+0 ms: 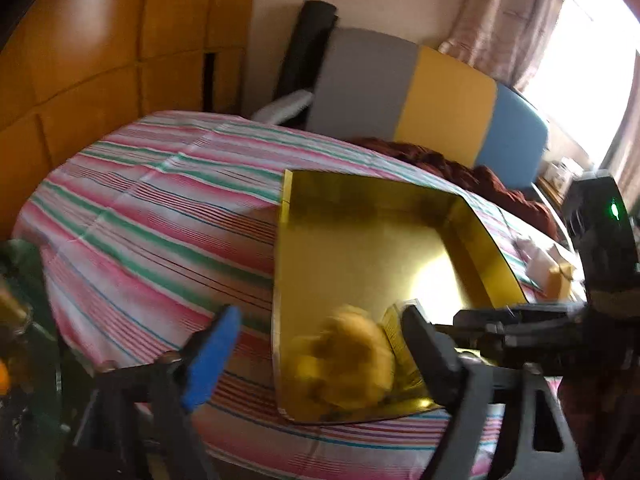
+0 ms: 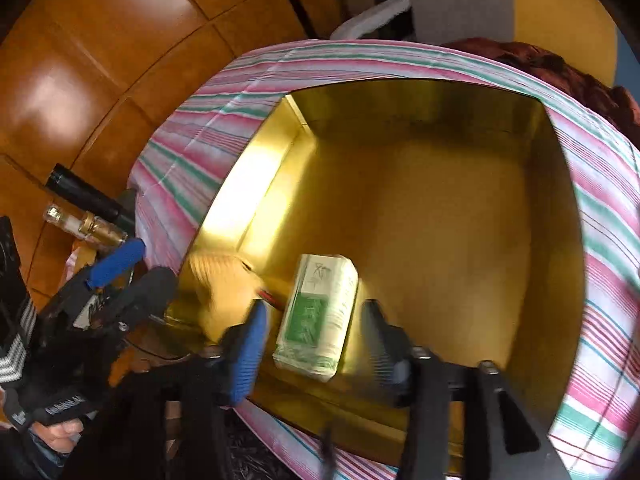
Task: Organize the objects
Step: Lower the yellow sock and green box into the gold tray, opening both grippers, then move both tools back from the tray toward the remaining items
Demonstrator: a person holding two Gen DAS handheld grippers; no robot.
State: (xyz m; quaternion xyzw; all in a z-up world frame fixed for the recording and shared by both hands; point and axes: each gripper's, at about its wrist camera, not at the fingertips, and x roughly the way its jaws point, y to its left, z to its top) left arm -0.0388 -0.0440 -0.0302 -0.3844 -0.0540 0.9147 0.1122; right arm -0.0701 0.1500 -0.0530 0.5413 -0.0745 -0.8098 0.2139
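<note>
item: green-and-white packet (image 2: 318, 316), lying flat on the floor of the gold box (image 2: 460, 216) near its front-left corner, just beside a blurred yellow fluffy thing (image 1: 344, 364); the box sits on the striped cloth (image 1: 152, 216). handling, as judged: light, soft-sided wrap that likely dents and slides under the pads, best taken across its narrow width at mid-length. right gripper (image 2: 314, 344) hangs spread around the packet, pads apart from it; left gripper (image 1: 316, 344) likewise spread above the fluffy thing, gripping nothing.
</note>
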